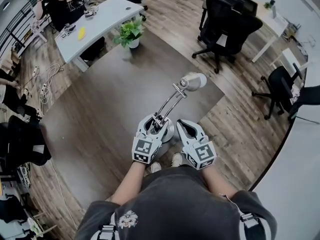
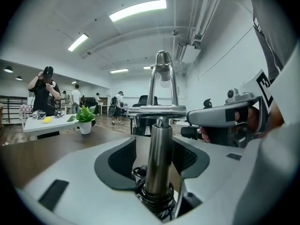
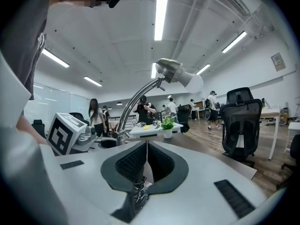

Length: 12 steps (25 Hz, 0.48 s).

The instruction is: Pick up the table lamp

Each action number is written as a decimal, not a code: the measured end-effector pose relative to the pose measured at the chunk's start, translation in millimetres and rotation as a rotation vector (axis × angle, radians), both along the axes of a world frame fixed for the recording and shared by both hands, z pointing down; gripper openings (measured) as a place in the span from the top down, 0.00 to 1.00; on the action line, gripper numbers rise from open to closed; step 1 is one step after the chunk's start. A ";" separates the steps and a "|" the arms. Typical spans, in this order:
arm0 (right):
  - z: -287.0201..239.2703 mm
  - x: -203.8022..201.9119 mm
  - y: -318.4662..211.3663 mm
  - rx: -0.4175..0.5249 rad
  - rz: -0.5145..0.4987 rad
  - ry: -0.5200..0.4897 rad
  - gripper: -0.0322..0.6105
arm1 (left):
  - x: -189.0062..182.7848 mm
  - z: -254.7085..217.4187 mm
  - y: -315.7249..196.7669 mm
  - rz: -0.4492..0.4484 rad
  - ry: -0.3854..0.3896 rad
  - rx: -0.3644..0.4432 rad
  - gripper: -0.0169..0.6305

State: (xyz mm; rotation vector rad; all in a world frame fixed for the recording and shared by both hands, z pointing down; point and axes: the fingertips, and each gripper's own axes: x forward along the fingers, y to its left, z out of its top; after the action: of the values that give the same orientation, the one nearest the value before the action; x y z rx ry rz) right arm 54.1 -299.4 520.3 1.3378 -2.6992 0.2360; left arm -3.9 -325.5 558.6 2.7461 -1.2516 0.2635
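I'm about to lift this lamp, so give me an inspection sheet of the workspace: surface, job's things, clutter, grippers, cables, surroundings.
Surface: dark table on a wood floor.
Job's things: lamp stands near the table's near edge.
Clutter: potted plant at the far corner.
Grippers: left gripper open, the lamp's post between its jaws; right gripper shut, empty, beside the lamp.
Cables: white cables on the floor left of the table.
Surroundings: white desk with a person at it; black office chairs.
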 end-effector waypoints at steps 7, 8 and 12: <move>3.1 4.7 -17.3 -0.004 -0.016 -0.004 0.91 | 10.3 -1.0 -16.0 -0.001 -0.011 0.020 0.64; 4.2 5.7 -19.5 -0.006 -0.018 -0.005 0.91 | 12.1 -0.7 -17.8 0.001 -0.010 0.023 0.64; 8.9 6.8 -26.5 -0.015 -0.030 -0.006 0.91 | 15.9 0.4 -23.2 0.002 0.002 0.026 0.64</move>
State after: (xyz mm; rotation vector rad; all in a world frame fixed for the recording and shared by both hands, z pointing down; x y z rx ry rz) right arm 60.9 -325.9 529.2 1.2931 -2.7143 0.2575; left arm 12.0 -348.8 559.0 2.7693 -1.2602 0.2465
